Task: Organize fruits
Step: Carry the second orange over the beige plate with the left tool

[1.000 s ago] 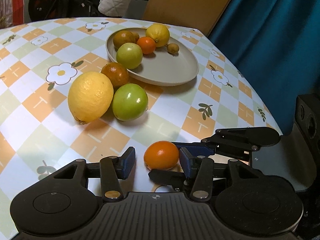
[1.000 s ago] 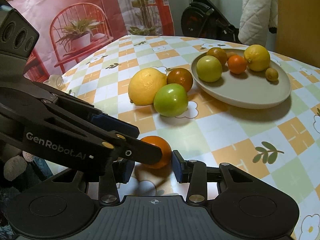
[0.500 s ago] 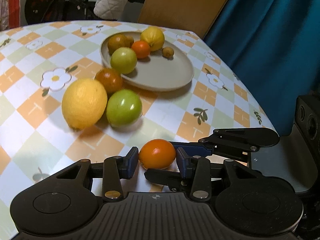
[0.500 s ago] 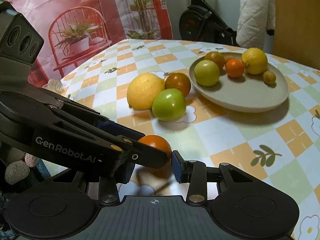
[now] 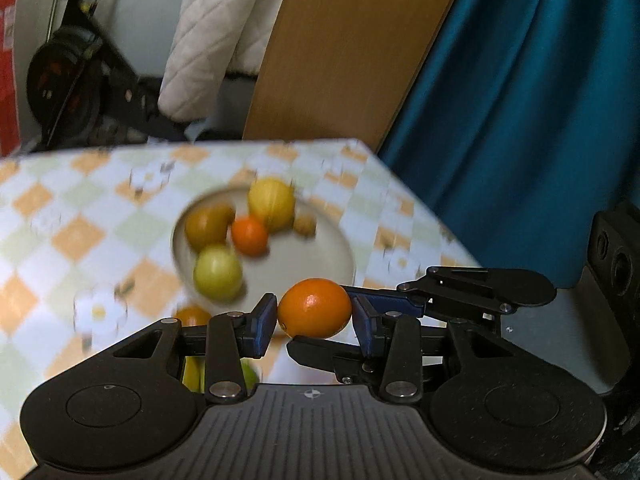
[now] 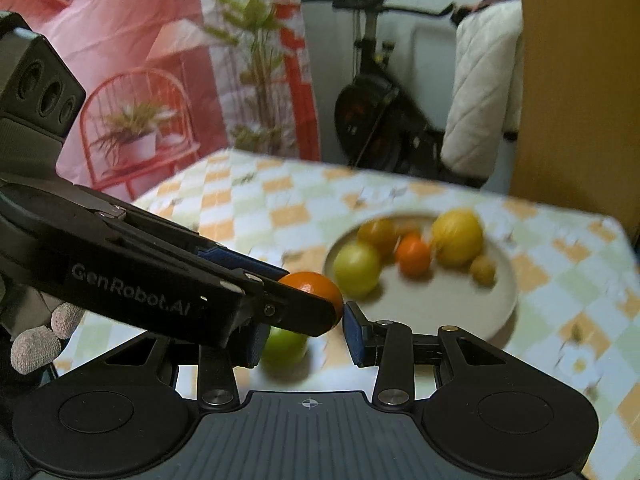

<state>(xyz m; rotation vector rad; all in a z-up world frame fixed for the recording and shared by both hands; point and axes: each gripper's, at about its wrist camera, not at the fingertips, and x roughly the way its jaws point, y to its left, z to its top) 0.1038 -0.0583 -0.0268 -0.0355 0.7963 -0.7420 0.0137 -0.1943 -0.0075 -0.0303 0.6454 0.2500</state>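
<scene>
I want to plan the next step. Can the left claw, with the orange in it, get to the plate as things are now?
Probably yes: the left claw grips the orange, and the plate has bare space on its near side.

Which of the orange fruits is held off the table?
The larger orange, clamped between both grippers' pads; the smaller one sits on the plate.

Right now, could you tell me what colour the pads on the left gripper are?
Blue pads; clearest in the left wrist view.
</scene>
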